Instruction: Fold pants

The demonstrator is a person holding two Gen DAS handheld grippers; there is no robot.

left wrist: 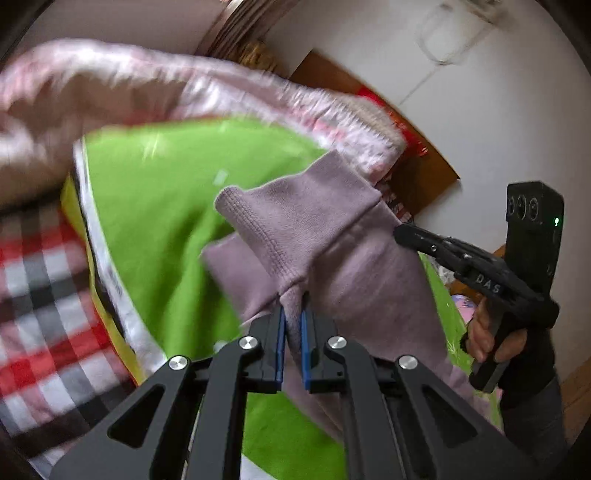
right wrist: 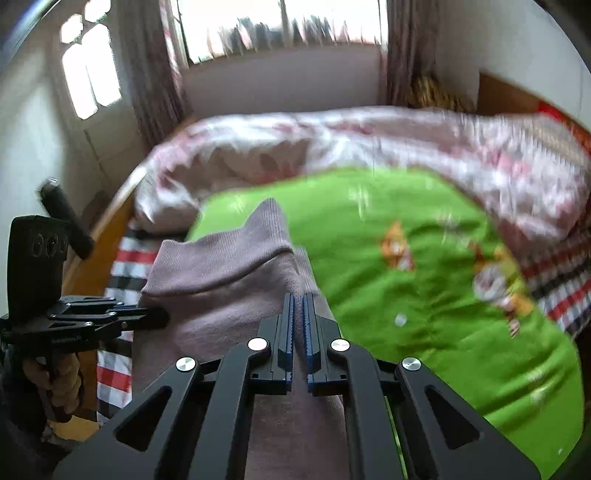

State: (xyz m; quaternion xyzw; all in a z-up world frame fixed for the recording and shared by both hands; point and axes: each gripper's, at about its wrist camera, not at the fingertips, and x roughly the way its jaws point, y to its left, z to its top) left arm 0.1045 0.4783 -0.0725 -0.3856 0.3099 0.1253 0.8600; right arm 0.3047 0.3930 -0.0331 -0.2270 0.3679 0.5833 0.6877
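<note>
Left wrist view: the left gripper (left wrist: 292, 314) has its jaws closed on a pinch of the mauve pants (left wrist: 332, 236), the blue pads nipping a thin ridge of cloth just behind the stitched hem. The pants hang lifted above the green blanket (left wrist: 166, 206) on the bed. Off to the right, the right gripper (left wrist: 400, 232) meets the same cloth at its edge, a hand (left wrist: 491, 332) on its handle.

Right wrist view: the right gripper's jaws are shut nearly pad to pad over the pants; little cloth shows between them, so I judge that hold to be slim. The left gripper (right wrist: 162, 317) touches the cloth from the left.

The risk, I'd say: either thin pinch could slip if the two hands pull apart and draw the cloth taut, dropping a corner and skewing the fold.

Only the left view shows a firm bite on cloth. Only the right view shows the window (right wrist: 284, 29), the pink quilt (right wrist: 406, 144) and the free green space ahead for laying the pants down.
</note>
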